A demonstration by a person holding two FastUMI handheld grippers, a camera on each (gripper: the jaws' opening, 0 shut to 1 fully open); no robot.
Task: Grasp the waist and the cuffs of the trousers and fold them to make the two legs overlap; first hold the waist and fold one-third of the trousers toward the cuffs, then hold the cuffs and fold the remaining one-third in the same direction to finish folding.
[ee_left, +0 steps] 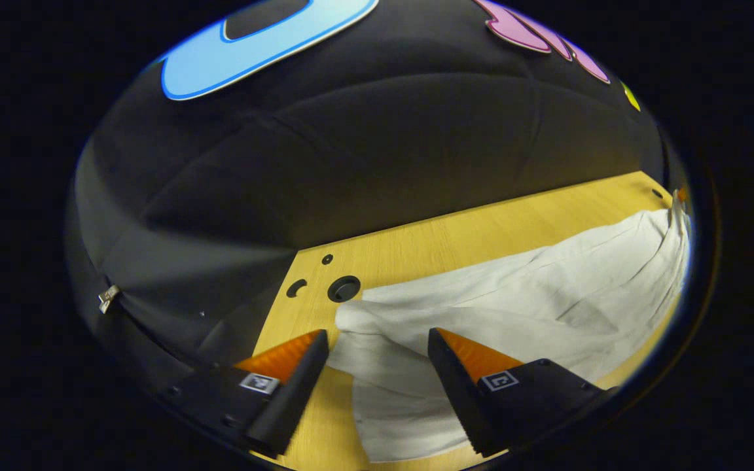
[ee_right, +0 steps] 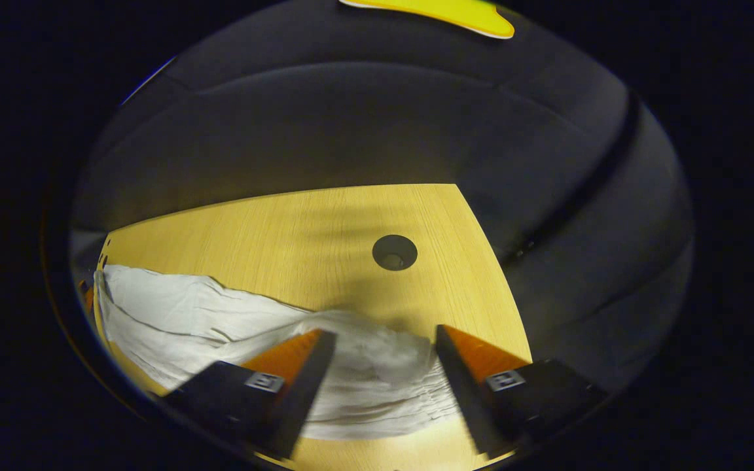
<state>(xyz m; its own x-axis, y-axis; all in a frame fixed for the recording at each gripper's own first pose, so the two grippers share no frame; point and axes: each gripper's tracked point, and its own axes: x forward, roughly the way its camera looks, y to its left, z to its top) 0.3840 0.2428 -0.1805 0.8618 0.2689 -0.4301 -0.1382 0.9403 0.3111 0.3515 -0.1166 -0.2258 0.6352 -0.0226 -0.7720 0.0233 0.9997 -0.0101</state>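
White trousers (ee_left: 514,294) lie spread across a light wooden table (ee_left: 455,239) inside a dark-walled booth, creased and rumpled along their length. In the left gripper view, the left gripper (ee_left: 378,340) hangs low over the near end of the garment, angled down toward the tabletop, its two fingers held well apart (a wide gap shows between them). One end of the trousers lies in that gap, the cloth passing under the right-hand finger (ee_left: 459,386) while the left-hand finger sits over bare wood just beside the fabric edge; neither finger visibly presses the cloth. Just beyond the fabric, near the table's far left corner, a round hole (ee_left: 343,288) and two smaller holes mark the wood.

In the right gripper view, the right gripper (ee_right: 385,340) likewise tilts down over the trousers (ee_right: 220,314), its fingers spread apart. A gathered, puckered end of the garment (it looks like the waistband, though that is hard to confirm) bunches up between the two fingers, and the rest of the cloth trails off to the left. A dark round hole (ee_right: 394,252) sits in the table (ee_right: 272,229) beyond the gripper, well apart from the fabric.
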